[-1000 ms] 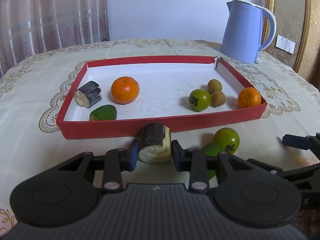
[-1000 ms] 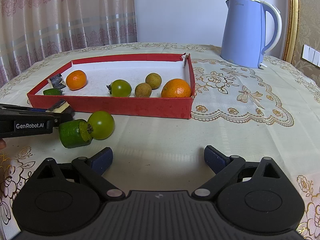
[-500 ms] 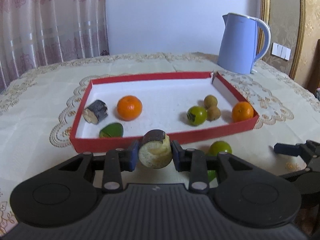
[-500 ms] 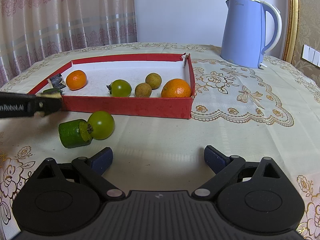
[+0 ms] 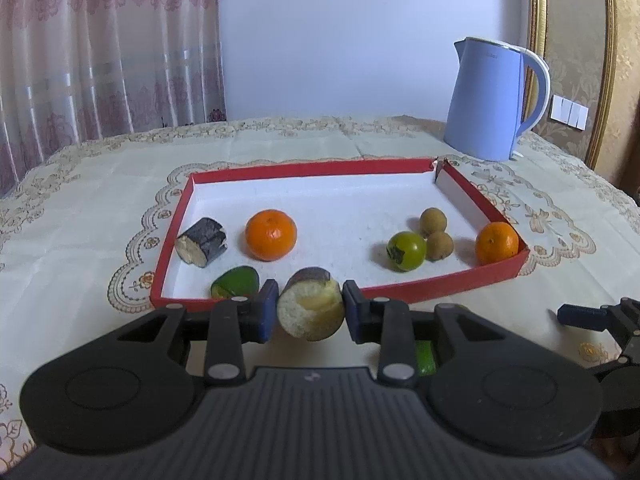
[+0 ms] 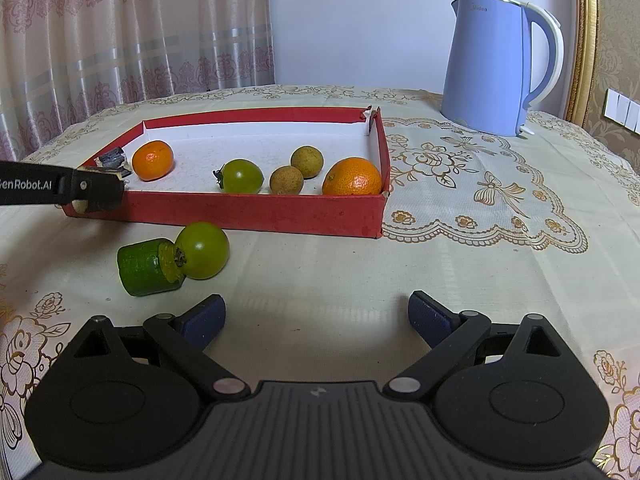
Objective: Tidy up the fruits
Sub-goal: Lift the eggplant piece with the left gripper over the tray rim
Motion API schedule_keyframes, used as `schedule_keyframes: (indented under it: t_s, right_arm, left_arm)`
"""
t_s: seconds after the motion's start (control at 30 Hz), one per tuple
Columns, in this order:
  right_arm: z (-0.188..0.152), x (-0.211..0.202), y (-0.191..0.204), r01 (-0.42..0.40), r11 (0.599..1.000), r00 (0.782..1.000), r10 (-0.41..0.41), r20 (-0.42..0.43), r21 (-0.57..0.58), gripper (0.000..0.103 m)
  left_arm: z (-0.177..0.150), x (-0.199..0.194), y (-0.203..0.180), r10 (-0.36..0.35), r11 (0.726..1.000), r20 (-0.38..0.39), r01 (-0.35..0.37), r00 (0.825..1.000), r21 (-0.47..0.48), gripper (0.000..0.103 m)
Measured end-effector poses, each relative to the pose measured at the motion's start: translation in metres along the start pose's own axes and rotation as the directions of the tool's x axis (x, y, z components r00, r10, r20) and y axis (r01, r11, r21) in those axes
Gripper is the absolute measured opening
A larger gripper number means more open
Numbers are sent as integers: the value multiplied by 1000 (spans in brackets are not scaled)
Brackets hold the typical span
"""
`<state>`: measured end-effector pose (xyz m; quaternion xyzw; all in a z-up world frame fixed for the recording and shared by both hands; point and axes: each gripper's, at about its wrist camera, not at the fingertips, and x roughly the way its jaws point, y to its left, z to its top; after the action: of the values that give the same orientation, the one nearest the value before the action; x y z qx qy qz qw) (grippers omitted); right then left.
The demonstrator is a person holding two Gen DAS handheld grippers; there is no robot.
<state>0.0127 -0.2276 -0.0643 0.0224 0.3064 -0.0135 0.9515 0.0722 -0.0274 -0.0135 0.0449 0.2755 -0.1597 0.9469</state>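
My left gripper (image 5: pixel 308 310) is shut on a dark-skinned banana chunk (image 5: pixel 311 308) and holds it in the air just before the near rim of the red tray (image 5: pixel 440 286). In the tray lie another banana chunk (image 5: pixel 202 242), two oranges (image 5: pixel 271 234), a green tomato (image 5: pixel 406 251), two brown longans (image 5: pixel 439 245) and a green piece (image 5: pixel 235 282). My right gripper (image 6: pixel 316 316) is open and empty over the cloth. A green tomato (image 6: pixel 203 250) and a green cut chunk (image 6: pixel 146 267) lie on the table before the tray (image 6: pixel 256 210), touching each other.
A blue kettle (image 5: pixel 494 98) stands behind the tray at the right; it also shows in the right wrist view (image 6: pixel 500 64). The table carries a cream embroidered cloth (image 6: pixel 460 240). Curtains hang at the left. The left gripper's arm (image 6: pixel 60 188) reaches in at the tray's left corner.
My left gripper has risen off the table with the banana chunk and moved toward the tray's near rim. The right gripper has stayed still and open.
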Motion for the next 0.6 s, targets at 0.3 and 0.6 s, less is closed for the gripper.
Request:
schedule_keyframes:
  t_s: [0.3,0.6]
  right_arm:
    - [0,0,0,0,1000,1000,0,0,0,99]
    - [0,0,0,0,1000,1000,0,0,0,99]
  left_arm:
    - [9,5,-5,16,999,35,-17,999,37,31]
    - [21,22,-4,45,997,44,-47,998,53,31]
